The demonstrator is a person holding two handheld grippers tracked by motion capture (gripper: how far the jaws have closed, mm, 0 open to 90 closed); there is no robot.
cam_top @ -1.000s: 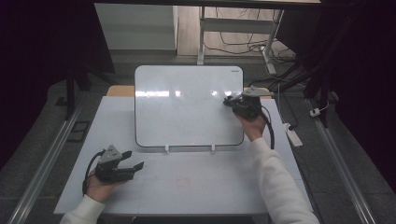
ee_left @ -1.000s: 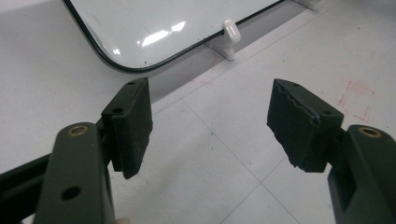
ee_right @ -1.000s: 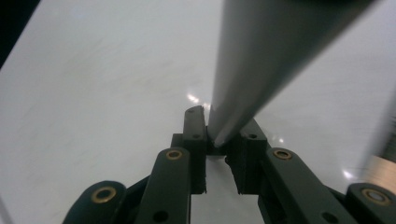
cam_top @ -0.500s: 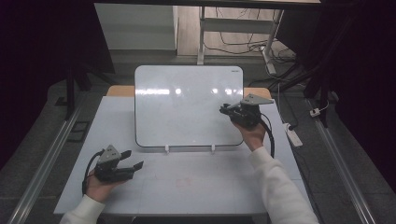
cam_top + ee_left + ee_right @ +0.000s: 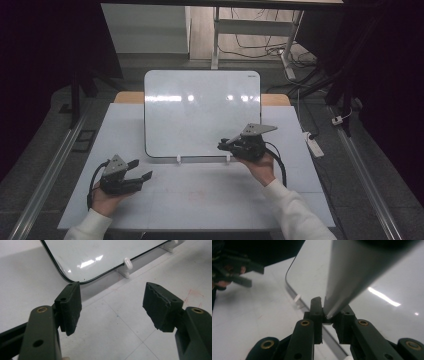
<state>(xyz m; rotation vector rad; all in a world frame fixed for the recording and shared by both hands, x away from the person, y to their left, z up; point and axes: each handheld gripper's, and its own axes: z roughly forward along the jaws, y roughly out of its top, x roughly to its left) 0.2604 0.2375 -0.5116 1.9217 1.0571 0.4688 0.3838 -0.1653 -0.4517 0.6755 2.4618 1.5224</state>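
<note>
Right gripper [image 5: 327,315] clamps slim grey marker-like stick [image 5: 347,272], lower middle, over glossy whiteboard [image 5: 200,110]; keep tip angle steady. Left gripper [image 5: 112,310] wide open, empty.

Dim room w/ grey floor [image 5: 50,150], white table [image 5: 210,200], cables [image 5: 260,50] behind.

One whiteboard [image 5: 202,112] stands on the bench [image 5: 200,195], propped on two small white clips [image 5: 178,159] along its lower edge. There are two grippers, the left gripper [image 5: 141,170] and the right gripper [image 5: 223,145], one in each of the person's two hands. One grey, pen-like stick [image 5: 344,277] sits in the right one, and one white power strip [image 5: 314,144] lies on the floor.
</note>
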